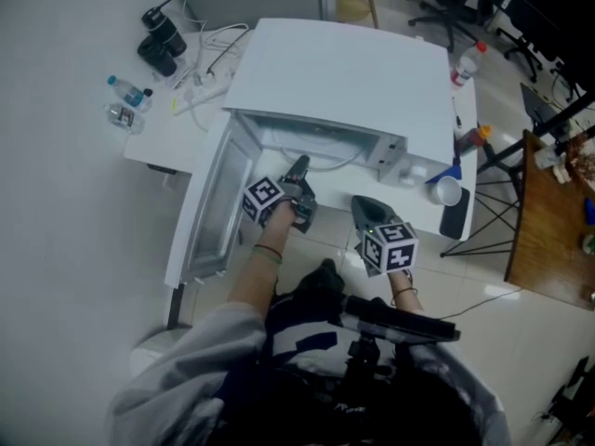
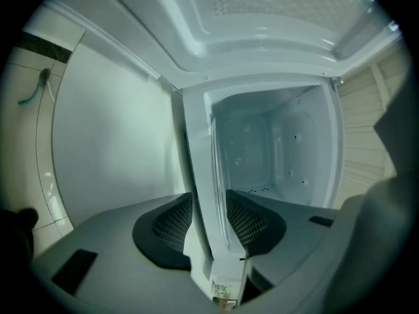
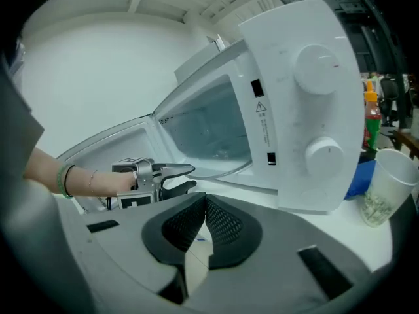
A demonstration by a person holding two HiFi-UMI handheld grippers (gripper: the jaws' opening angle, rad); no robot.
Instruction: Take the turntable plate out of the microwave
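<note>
Head view: the microwave [image 1: 344, 77] stands at the near edge of the tabletop [image 1: 158, 133], towards the right; its door [image 1: 209, 212] is swung open to the left, out past that edge.
Left gripper [image 2: 209, 205]: the fingers are clamped on the free edge of the door, which runs upright between the pads.
Right gripper [image 3: 204, 205]: the pads meet at the tips with nothing between them; it is held in front of the near edge, below the control panel.
Turntable plate [image 3: 219, 159]: lies flat on the cavity floor, apart from both grippers.
Paper cup [image 1: 447, 190]: stands near the right near corner, beside the microwave.
Water bottles [image 1: 125, 100]: at the left far corner.
</note>
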